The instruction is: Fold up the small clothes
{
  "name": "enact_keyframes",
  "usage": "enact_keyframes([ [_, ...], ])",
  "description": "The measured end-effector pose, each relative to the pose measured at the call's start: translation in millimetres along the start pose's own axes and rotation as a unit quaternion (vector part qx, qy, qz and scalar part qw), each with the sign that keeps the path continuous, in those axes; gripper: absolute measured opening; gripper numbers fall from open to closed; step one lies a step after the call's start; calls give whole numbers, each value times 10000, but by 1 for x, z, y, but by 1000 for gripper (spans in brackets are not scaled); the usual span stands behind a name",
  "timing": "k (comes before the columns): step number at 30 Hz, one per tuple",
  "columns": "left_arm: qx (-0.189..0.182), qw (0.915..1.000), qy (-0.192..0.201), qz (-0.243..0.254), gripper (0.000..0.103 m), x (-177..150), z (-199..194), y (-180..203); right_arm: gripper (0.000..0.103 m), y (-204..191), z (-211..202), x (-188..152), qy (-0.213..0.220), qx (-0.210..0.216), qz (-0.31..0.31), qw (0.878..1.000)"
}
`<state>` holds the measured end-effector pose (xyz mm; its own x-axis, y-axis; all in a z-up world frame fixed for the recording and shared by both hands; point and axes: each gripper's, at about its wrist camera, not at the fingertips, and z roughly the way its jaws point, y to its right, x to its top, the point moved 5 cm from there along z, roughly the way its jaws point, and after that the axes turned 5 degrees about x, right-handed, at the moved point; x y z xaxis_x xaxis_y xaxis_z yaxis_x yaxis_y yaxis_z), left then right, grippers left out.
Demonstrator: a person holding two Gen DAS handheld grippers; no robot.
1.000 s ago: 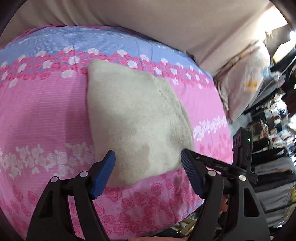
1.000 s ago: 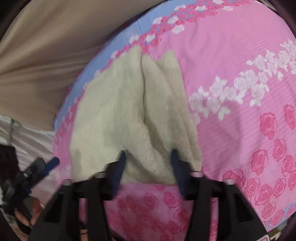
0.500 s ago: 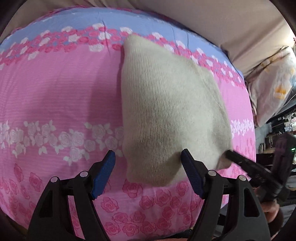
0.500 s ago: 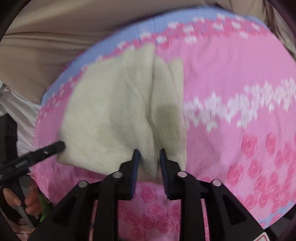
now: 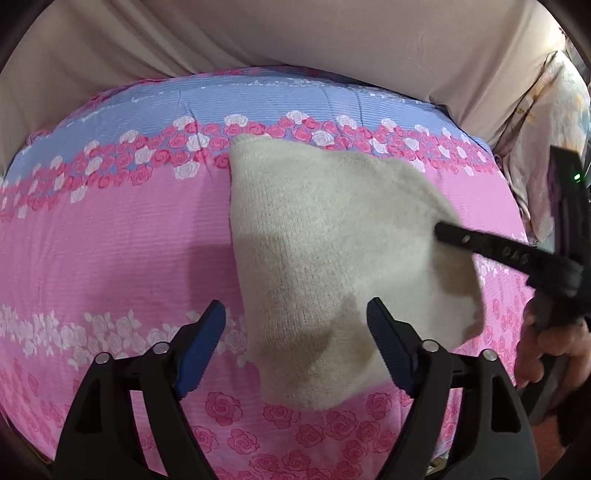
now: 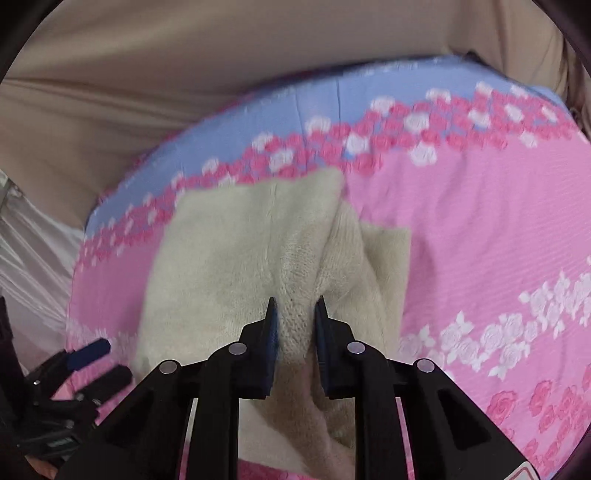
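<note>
— What's around me?
— Pink rose bedspread [image 5: 110, 236], beige curtain [image 5: 295, 33] behind. The cream knit garment [image 5: 325, 258] lies on the bedspread.
— My grippers?
— Right gripper [image 6: 294, 317] pinches a garment ridge; left gripper [image 5: 295, 343] hovers spread wide over its near edge.

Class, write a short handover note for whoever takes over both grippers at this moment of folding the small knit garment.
Right gripper: shut on a bunched edge of the cream knit garment.
Left gripper: open, hovering over the garment's near edge, holding nothing.
The garment lies on the pink floral bedcover, already folded into a compact shape.
Left: carry the pinched edge across to make the next fold, then flatten it.
</note>
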<state>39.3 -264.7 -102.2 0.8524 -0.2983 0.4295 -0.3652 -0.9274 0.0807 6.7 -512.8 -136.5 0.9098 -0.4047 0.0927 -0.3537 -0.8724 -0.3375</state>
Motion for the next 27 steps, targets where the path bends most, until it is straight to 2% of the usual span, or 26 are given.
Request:
enact_keyframes([
  [1, 15, 10000, -2, 29, 77, 0, 2, 1, 20, 7, 11, -2, -184, -114, 8, 9998],
  [3, 55, 9999, -58, 87, 77, -2, 7, 3, 32, 17, 29, -14, -502, -258, -2, 9984],
  [4, 64, 9999, -90, 109, 77, -2, 9, 4, 32, 16, 24, -15, -342, -245, -7, 9991],
  [5, 84, 9998, -129, 121, 77, -3, 12, 4, 40, 13, 15, -15, -122, -277, -7, 9995],
  [6, 97, 9997, -181, 108, 78, -3, 15, 4, 59, 12, 6, -15, 58, -340, 11, 9994],
  [8, -38, 9997, -258, -24, 83, -4, 20, 1, 72, 12, -9, -19, 349, -438, 47, 9984],
  [11, -477, 9966, -437, -519, 85, -4, 30, -9, 75, 22, -6, -34, 79, -325, 186, 9993],
  [15, -1002, 9832, -807, -1291, 90, -3, 56, -28, 76, 39, 11, -51, -216, 375, 807, 9958],
  [18, -1311, 9729, -1068, -1579, 95, -4, 80, -34, 79, 45, 34, -54, -450, 827, 1262, 9875],
  [19, -1338, 9723, -1068, -1593, 96, -5, 84, -35, 80, 45, 41, -54, -529, 948, 1361, 9847],
  [20, -1406, 9710, -1057, -1619, 95, -5, 90, -36, 73, 44, 48, -54, -585, 1104, 1434, 9817],
  [21, -1610, 9663, -1105, -1675, 85, -7, 98, -35, 59, 41, 48, -52, -558, 1084, 1394, 9827],
  [22, -1868, 9593, -1198, -1745, 67, -7, 102, -33, 52, 36, 43, -49, -499, 1044, 1271, 9851],
  [23, -1969, 9545, -1270, -1844, 58, -4, 100, -32, 42, 30, 32, -43, -402, 1012, 1113, 9878],
  [24, -1970, 9561, -1176, -1825, 48, 0, 93, -30, 38, 22, 16, -36, -214, 1063, 949, 9896],
  [25, -2135, 9578, -970, -1660, 44, 9, 75, -22, 36, 15, -3, -28, 8, 1100, 806, 9907],
  [27, -2304, 9615, -679, -1336, 44, 23, 46, -7, 34, 11, -36, -17, 333, 1007, 634, 9923],
])
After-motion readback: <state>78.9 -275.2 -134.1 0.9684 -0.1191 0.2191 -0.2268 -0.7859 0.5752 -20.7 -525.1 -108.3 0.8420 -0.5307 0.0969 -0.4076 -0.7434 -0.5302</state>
